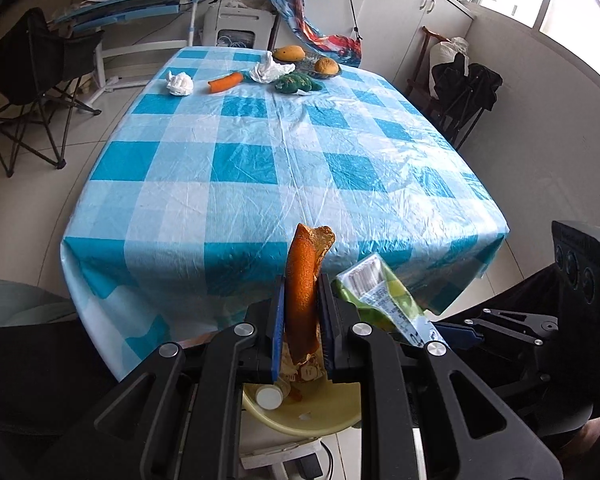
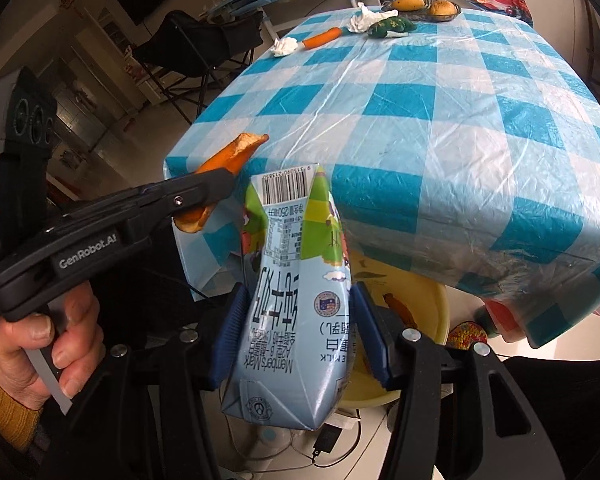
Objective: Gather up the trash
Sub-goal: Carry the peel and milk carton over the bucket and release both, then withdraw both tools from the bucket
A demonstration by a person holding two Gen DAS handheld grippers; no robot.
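Observation:
My left gripper (image 1: 303, 300) is shut on an orange peel (image 1: 302, 280) and holds it over a yellow bin (image 1: 320, 412) below the table's near edge. A white cap (image 1: 270, 397) and scraps lie in the bin. My right gripper (image 2: 296, 316) is shut on a crushed milk carton (image 2: 296, 292), also above the yellow bin (image 2: 420, 296). The carton (image 1: 380, 292) shows to the right in the left wrist view. The left gripper (image 2: 204, 192) with the peel (image 2: 236, 152) shows in the right wrist view. Two crumpled tissues (image 1: 180, 83) (image 1: 269, 70) lie at the table's far end.
The table has a blue checked plastic cloth (image 1: 284, 152). At its far end lie a carrot (image 1: 226, 82), a green plush toy (image 1: 298, 82) and a plate with a mango (image 1: 288, 53) and an orange fruit (image 1: 326, 66). Folding chairs (image 1: 32, 80) stand at the left and right (image 1: 464, 92).

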